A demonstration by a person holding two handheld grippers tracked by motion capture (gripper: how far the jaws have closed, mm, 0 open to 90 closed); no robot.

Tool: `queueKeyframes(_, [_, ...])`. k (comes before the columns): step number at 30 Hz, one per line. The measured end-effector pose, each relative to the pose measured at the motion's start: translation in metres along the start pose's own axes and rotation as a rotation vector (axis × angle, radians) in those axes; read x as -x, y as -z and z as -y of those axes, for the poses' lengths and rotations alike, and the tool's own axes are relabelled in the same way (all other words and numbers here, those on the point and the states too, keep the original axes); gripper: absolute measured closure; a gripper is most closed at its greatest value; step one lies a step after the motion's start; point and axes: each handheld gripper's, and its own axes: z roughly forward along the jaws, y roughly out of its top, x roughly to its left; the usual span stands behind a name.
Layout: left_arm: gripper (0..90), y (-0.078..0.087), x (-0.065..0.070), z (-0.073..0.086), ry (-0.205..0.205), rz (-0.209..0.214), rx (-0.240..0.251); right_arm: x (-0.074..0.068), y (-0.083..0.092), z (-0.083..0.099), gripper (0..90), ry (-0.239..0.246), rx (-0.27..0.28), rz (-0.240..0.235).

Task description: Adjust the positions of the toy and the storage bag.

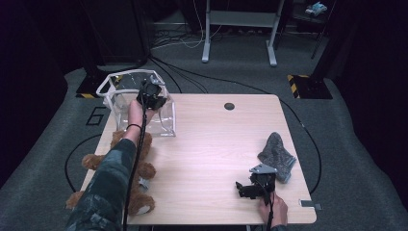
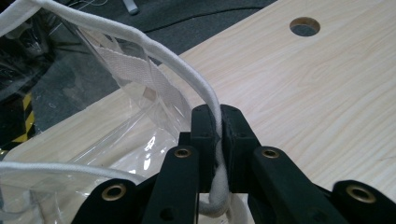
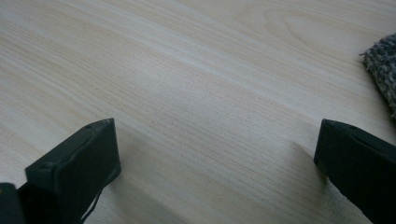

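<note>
Left gripper [image 2: 217, 135]: I have the jaws clamped tight on the white corded rim [image 2: 140, 39] of the clear plastic bag [image 1: 139, 103]. In the left gripper view the cord runs between the two black pads and out below them. The bag stands open-mouthed at the bench's far left corner, part of it overhanging the left edge. From the high view I see the left gripper [image 1: 153, 96] at the bag's top rim, on the side that faces the bench's middle.

Brown teddy bear [image 1: 120, 178]: lying along the left edge of the bench [image 1: 216, 144], near the front left corner, just in front of the bag and partly under my left sleeve.

Right gripper [image 3: 215, 154]: jaws wide apart, nothing between them, bare wood below. In the high view it sits low near the front right corner [image 1: 252, 188].

Grey knitted cloth [image 1: 277, 156]: crumpled by the right edge, just beyond the right gripper.
</note>
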Motion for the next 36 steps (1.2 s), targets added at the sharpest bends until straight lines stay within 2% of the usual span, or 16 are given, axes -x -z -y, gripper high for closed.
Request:
queueKeyframes(11, [84.2,-0.002,0.017,-0.009,-0.041,0.042,0.001,-0.001,0.0,0.0,0.0,-0.009,0.003,0.001])
queueKeyframes(27, [84.1,-0.006,0.041,-0.022,-0.102,0.132,0.015,0.0,0.0,0.0,0.0,0.0,0.0,0.0])
queueKeyframes(36, [84.0,-0.007,0.053,-0.029,-0.125,0.154,0.015,-0.001,0.0,0.0,0.0,-0.01,0.003,-0.003])
